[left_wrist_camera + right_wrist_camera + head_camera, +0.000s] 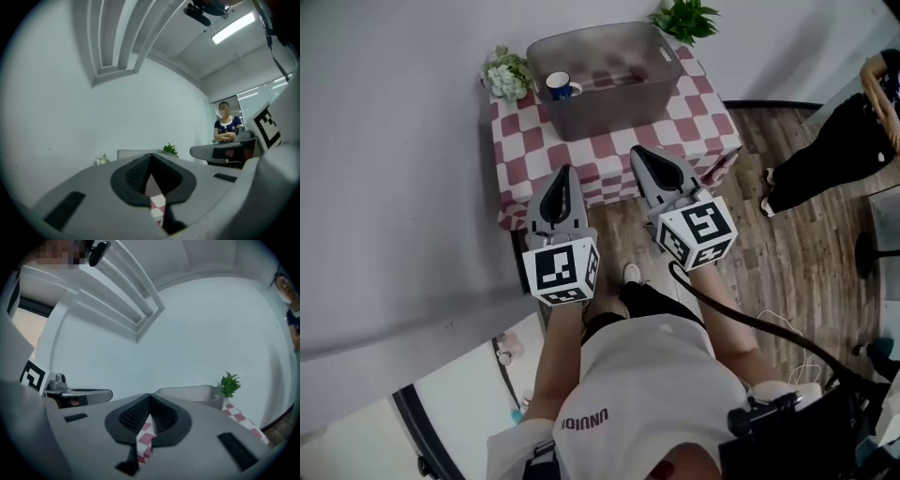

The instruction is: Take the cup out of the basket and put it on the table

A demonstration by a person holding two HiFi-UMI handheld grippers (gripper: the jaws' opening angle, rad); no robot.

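Cup: we see the blue cup (pixel 562 86) standing inside the basket (pixel 619 108), at its left end.
Basket: on the checked tabletop (pixel 609 155), between white flowers (pixel 508 73) and a green plant (pixel 686 17).
Left gripper (pixel 566 172): fingers closed together, empty, well apart from the cup.
Right gripper (pixel 640 152): we find its fingers likewise closed, holding nothing.

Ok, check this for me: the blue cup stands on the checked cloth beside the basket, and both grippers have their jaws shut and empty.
One thing is wrong. The blue cup sits inside the basket, at its left end, not on the checked cloth beside it; the head view shows this. The rest stands: left gripper and right gripper both have jaws shut and empty.
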